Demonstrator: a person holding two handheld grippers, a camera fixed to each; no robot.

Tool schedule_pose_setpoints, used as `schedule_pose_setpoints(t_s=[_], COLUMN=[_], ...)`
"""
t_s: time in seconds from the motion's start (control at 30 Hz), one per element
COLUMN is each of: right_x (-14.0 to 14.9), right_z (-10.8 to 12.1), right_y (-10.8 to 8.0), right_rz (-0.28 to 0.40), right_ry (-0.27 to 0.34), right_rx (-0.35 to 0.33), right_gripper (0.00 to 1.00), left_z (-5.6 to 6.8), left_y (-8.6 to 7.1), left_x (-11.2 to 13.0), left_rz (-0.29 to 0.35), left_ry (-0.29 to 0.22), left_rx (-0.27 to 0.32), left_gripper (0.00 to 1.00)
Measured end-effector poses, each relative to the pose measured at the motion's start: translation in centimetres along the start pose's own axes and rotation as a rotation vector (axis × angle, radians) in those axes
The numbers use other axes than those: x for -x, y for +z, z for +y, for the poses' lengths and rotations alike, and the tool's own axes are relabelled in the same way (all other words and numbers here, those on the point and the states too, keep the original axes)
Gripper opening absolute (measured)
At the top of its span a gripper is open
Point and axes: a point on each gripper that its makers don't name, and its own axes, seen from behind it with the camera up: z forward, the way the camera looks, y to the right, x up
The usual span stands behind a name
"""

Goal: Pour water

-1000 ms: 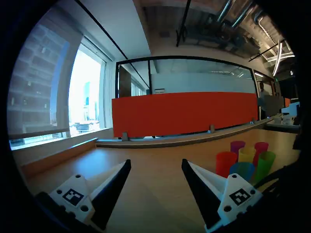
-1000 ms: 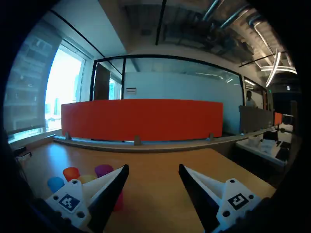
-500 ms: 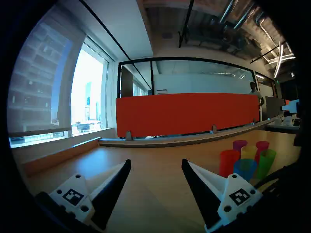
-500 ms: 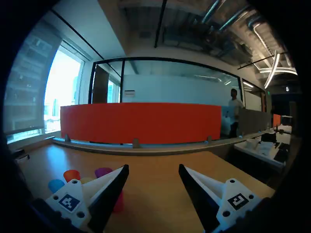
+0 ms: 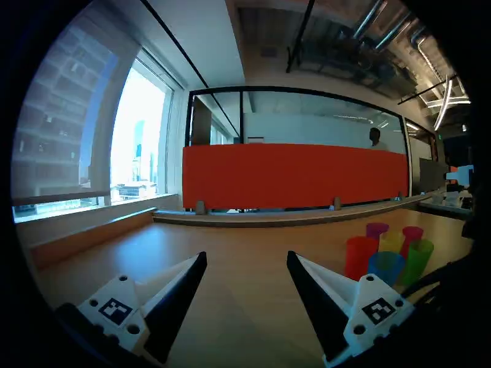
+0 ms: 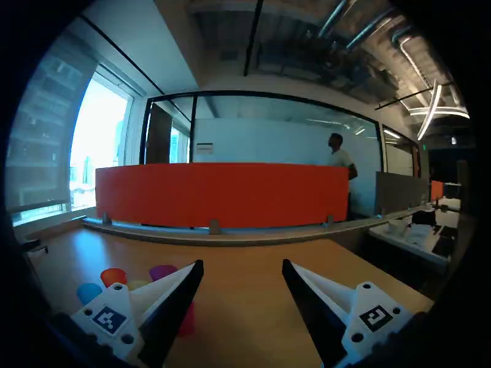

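Note:
Several coloured plastic cups stand in a cluster on the wooden table. In the left gripper view an orange cup, a blue cup, a green cup, a yellow cup, a purple cup and a red cup sit to the right. My left gripper is open, holding nothing, left of the cups. In the right gripper view the blue cup, orange cup and purple cup show at lower left, partly behind the left finger. My right gripper is open and holds nothing.
An orange divider panel runs along the table's far edge. Large windows fill the left wall. A person walks behind the divider. Another desk with items stands to the right, past the table's edge.
Both grippers stay nearly still and open. The person behind the orange divider has walked to the left. The left gripper view shifted slightly.

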Motion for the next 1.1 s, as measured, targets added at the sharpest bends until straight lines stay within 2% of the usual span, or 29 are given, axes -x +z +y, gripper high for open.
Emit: schedule_pose_setpoints(t_s=[0.57,0.87,1.1], right_x=[-0.2,-0.1,0.8], right_z=[0.5,1.0,1.4], right_y=[-0.7,-0.5,0.0], right_rz=[0.056,0.105,0.116], right_ry=[0.013,0.012,0.028], right_rx=[-0.037,-0.059,-0.064], right_gripper=[0.99,0.99,0.99], left_z=[0.0,0.0,0.0], left_y=[0.1,0.0,0.0], left_x=[0.0,0.0,0.0], left_rz=[-0.003,-0.003,-0.003], left_ry=[0.002,0.002,0.002], left_rx=[0.003,0.002,0.002], left_gripper=[0.97,0.97,0.97])
